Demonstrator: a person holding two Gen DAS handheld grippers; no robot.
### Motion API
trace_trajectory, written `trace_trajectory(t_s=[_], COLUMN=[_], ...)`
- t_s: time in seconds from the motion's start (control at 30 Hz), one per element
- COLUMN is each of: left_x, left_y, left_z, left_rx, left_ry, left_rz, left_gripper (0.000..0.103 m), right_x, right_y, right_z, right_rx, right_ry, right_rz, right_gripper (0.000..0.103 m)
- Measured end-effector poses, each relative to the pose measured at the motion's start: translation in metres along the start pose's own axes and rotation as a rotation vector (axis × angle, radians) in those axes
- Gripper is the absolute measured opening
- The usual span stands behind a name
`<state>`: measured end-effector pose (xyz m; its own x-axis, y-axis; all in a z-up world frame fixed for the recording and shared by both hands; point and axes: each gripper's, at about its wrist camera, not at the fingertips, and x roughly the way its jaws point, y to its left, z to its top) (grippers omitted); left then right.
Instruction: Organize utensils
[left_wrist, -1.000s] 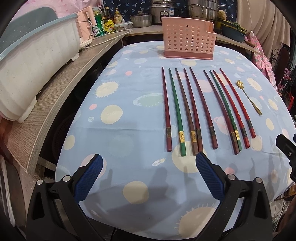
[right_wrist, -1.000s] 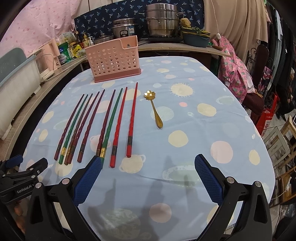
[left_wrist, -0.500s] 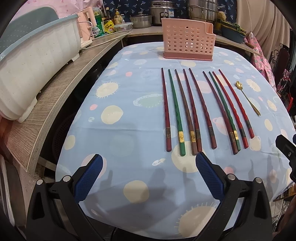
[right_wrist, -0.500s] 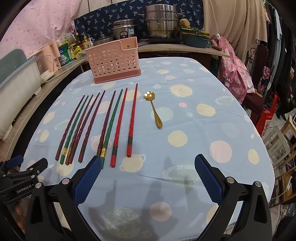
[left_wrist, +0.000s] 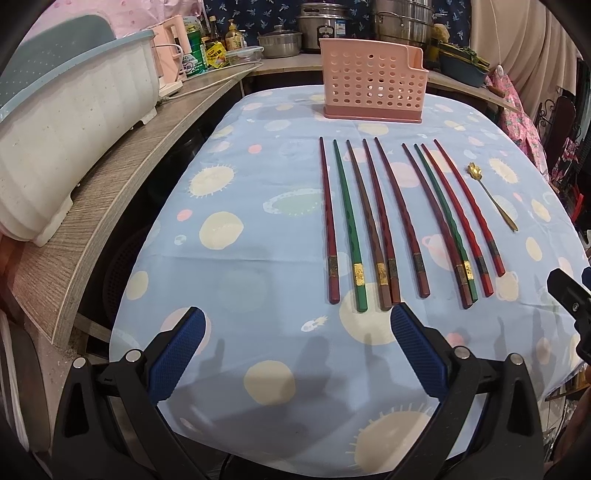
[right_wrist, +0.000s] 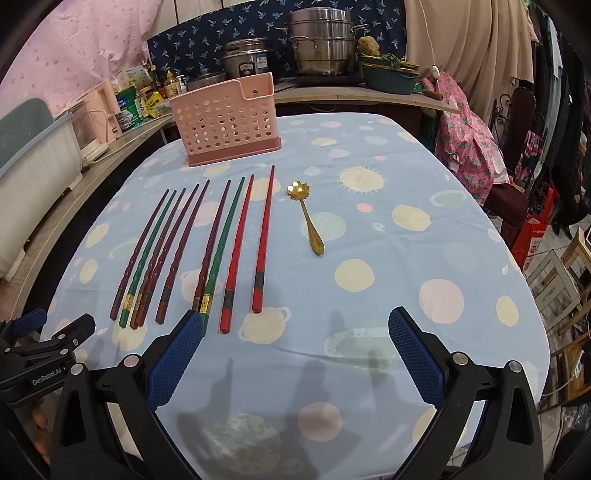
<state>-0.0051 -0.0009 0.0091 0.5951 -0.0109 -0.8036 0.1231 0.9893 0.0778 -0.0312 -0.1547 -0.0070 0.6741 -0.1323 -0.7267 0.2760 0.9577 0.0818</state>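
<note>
With both grippers, left and right, spread wide and empty, nothing lifted yet. Chopsticks in a row at 12 o'clock, spoon at 1, basket beyond. Best pinched singly near the thick banded ends, then dropped in upright.

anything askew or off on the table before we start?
Mostly tidy. Nine chopsticks lie in a row before the pink holder, gold spoon beside them. Only oddity: a brown pair crosses near the butt ends. Both tongs open, holding nothing.
</note>
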Motion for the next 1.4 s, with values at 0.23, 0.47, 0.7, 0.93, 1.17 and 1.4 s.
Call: trace_trajectory(t_s=[0.23,0.47,0.7,0.93,1.17,1.4], left_x=[-0.001,0.001,0.003,0.005,0.013,0.032], left_y=[-0.001,-0.001,0.000,0.002,0.014,0.022], left_z=[0.000,0.001,0.000,0.000,0.004,0.010], left_rx=[0.004,0.002,-0.002,-0.009,-0.045,-0.072], left_ry=[0.002,0.005,0.009,0.011,0.016,0.048], left_rz=[-0.004,-0.010,-0.010,-0.006,-0.009,-0.028], left_gripper=[0.096,0.096,0.096,0.096,0.094,0.090], right_x=[0.001,0.003,0.005,0.007,0.008,0.013], right_y=[0.000,0.001,0.002,0.000,-0.003,-0.003], right_z=[0.000,0.000,0.000,-0.001,-0.002,-0.001], right_rx=[-0.001,-0.006,-0.006,0.003,0.007,0.004], right_ry=[0.003,0.008,0.011,0.003,0.007,0.015], right_rz=[0.003,0.000,-0.001,-0.004,-0.008,-0.013], right_gripper=[0.096,0.096,0.096,0.096,0.096,0.096])
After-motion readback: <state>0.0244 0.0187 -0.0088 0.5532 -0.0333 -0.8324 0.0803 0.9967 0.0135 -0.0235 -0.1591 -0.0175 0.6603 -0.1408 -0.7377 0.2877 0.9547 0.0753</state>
